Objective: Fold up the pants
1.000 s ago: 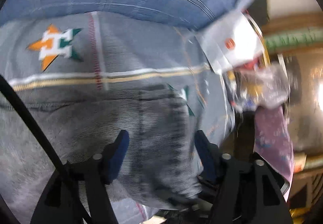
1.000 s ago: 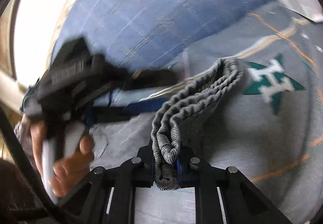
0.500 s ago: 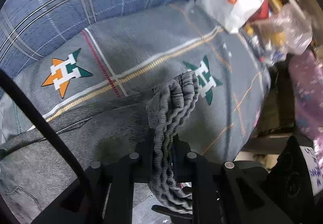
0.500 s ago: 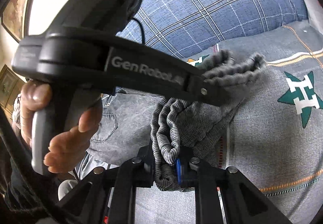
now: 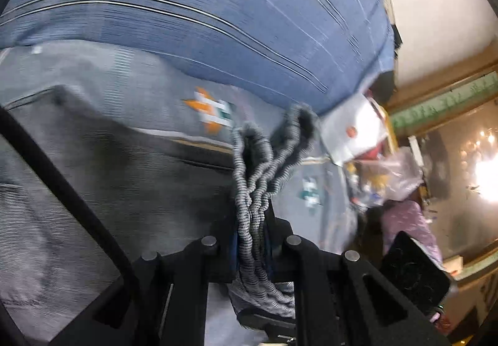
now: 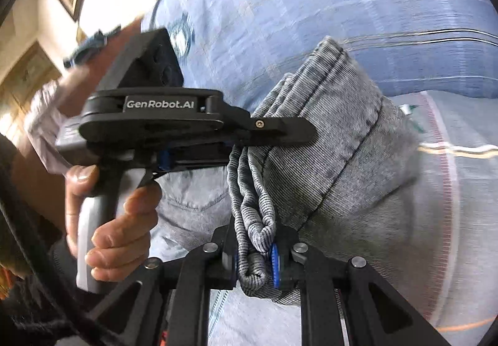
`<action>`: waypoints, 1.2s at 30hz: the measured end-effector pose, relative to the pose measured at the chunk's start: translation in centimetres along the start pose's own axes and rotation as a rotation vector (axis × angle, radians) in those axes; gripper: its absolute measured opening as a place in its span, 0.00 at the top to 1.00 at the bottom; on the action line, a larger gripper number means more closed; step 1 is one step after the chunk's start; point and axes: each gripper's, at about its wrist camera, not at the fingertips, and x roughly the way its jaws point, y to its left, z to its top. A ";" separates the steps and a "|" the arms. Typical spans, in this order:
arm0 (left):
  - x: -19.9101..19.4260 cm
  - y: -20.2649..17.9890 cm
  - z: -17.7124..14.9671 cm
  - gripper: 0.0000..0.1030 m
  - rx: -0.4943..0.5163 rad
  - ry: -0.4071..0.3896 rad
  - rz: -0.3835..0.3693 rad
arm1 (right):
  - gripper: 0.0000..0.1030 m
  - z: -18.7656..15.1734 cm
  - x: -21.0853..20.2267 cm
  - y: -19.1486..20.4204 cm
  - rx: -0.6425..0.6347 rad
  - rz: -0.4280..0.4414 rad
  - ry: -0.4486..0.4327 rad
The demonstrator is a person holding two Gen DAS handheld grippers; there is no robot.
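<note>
Grey pants (image 6: 326,140) waistband clamped in left gripper (image 5: 252,240) and right gripper (image 6: 255,255); bunched elastic may slip, skewing fold.

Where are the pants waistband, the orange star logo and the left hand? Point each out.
pants waistband (image 6: 253,221): right wrist view, bunched elastic above the tongs.
orange star logo (image 5: 211,111): left wrist view, its middle.
left hand (image 6: 119,221): right wrist view, fingers round the handle.

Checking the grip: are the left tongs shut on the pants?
Shut: the left tongs pinch the bunched waistband of the pants.
</note>
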 end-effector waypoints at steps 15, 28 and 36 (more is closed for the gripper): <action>1.2 5.9 -0.7 0.77 -0.125 -0.003 0.156 | 0.47 -0.5 3.2 -2.1 0.163 0.178 0.052; -0.3 4.7 -1.9 0.86 -0.126 -0.040 0.200 | 0.47 -1.0 -1.6 -10.8 0.428 -0.173 0.021; 1.0 5.7 -2.5 0.86 -0.124 -0.008 0.295 | 0.53 -1.6 -0.1 -10.4 0.432 -0.175 0.108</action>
